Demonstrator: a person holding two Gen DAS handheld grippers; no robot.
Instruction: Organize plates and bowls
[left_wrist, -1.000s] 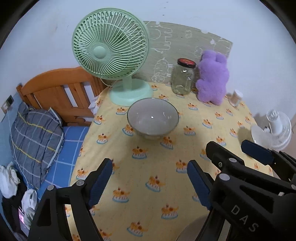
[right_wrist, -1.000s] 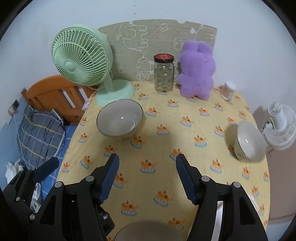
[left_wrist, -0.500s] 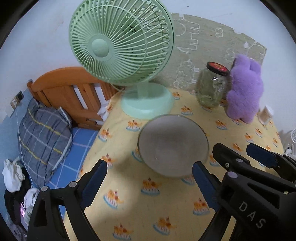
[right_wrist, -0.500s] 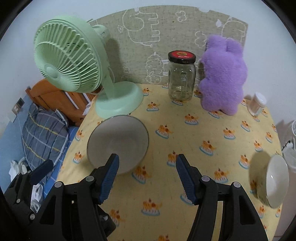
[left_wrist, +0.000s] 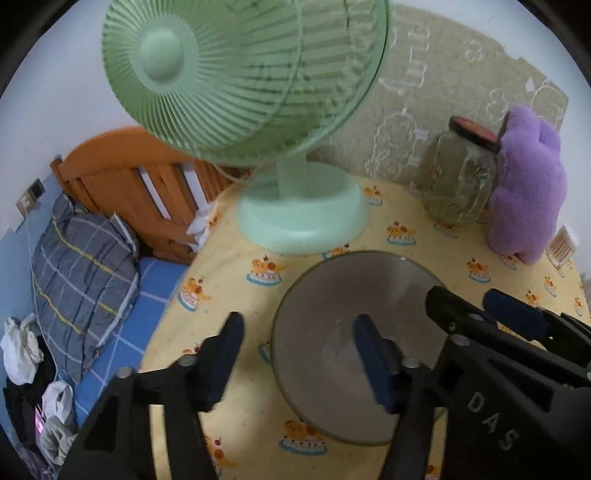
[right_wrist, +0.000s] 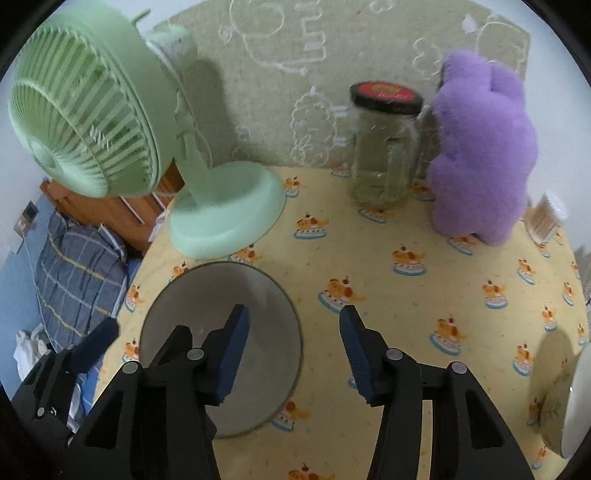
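Observation:
A grey bowl (left_wrist: 332, 302) stands upright on the yellow tablecloth (right_wrist: 406, 295), just in front of the fan's base. My left gripper (left_wrist: 299, 358) straddles the bowl's left rim, one finger outside and one over the inside. Its jaws are closing, and the pads stay clear of the rim. My right gripper (right_wrist: 293, 354) straddles the right rim of the same bowl (right_wrist: 221, 291). Its jaws are also closing, with a gap on both sides of the rim. A white bowl (right_wrist: 576, 398) sits at the table's right edge, partly cut off.
A green fan (left_wrist: 236, 74) stands close behind the bowl. A glass jar (left_wrist: 461, 177), a purple plush toy (left_wrist: 528, 184) and a small swab pot (left_wrist: 563, 243) line the back. The table's left edge drops to a bed with a checked pillow (left_wrist: 81, 266).
Both grippers have come forward and down onto the grey bowl, which now lies between them. Both pairs of jaws have narrowed around its opposite rims.

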